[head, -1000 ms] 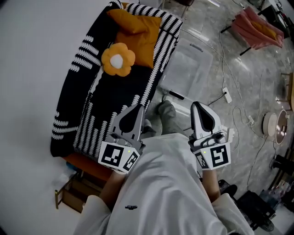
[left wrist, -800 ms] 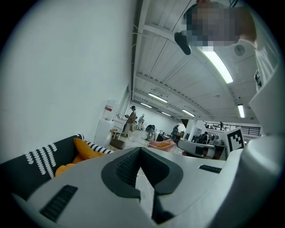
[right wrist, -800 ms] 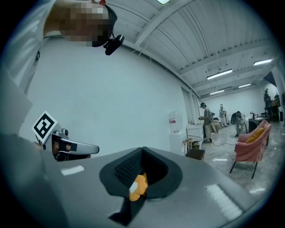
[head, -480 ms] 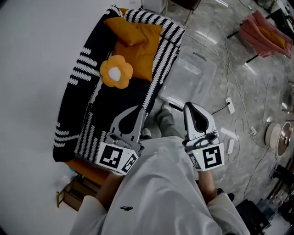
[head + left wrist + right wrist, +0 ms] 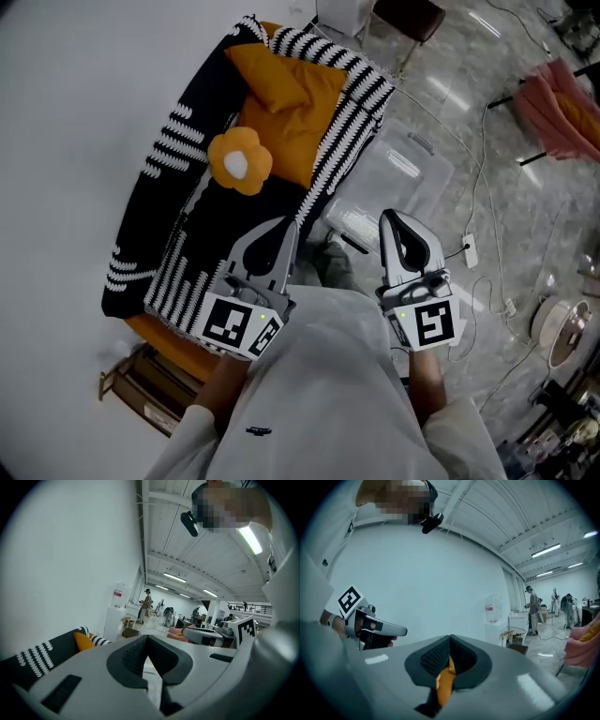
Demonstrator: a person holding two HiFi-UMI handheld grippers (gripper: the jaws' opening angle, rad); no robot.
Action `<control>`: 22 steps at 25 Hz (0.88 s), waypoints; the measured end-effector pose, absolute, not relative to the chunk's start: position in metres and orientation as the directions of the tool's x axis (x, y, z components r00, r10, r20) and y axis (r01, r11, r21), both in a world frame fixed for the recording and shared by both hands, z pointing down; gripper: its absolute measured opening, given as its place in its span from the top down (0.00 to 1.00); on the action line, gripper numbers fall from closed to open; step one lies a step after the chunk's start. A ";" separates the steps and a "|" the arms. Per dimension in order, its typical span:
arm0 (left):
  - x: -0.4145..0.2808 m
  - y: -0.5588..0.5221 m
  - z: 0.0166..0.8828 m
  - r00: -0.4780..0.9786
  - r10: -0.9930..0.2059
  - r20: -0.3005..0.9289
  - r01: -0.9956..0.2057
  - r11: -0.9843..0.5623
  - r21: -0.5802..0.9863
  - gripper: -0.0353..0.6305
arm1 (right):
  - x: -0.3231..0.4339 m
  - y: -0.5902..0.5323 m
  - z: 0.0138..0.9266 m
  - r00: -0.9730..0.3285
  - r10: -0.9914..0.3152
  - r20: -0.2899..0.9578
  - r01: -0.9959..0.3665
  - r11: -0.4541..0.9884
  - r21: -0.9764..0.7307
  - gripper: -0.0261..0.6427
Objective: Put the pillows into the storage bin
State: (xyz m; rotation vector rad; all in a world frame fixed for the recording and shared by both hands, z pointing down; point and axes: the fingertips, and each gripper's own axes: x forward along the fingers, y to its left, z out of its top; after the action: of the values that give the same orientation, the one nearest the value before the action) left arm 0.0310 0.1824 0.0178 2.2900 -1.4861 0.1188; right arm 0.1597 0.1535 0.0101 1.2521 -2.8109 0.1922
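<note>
Both pillows lie on the sofa (image 5: 178, 169), which wears a black cover with white stripes; the orange pillow (image 5: 295, 89) fills the far end of the seat, and the flower-shaped pillow (image 5: 240, 161), orange with a white middle, sits near the seat's middle, just at the orange pillow's near edge. The clear storage bin (image 5: 398, 173) stands on the floor (image 5: 487, 216) against the sofa's front edge, level with the orange pillow. The left hand-held gripper (image 5: 279, 234) hangs over the front edge of the seat, short of the flower-shaped pillow; in its own view (image 5: 147, 641) its jaws are pressed together at the tips with nothing between them, and the orange pillow (image 5: 83, 641) shows off to the left. The right hand-held gripper (image 5: 392, 225) is over the near end of the storage bin; its jaws (image 5: 450, 641) are pressed together and pinch nothing, with only a patch of orange showing through the gap below the tips.
</note>
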 end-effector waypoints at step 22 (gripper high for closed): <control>-0.045 0.131 0.049 0.339 -0.884 0.322 -0.913 -0.226 0.341 0.94 | 0.047 0.079 0.048 -0.779 -0.597 0.192 -0.621 0.777 -0.105 0.94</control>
State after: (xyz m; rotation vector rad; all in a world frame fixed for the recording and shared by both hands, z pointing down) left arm -0.0455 0.1307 0.0488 2.1413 -1.5714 0.0812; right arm 0.0473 0.0785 0.0476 0.9721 -2.8208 0.2443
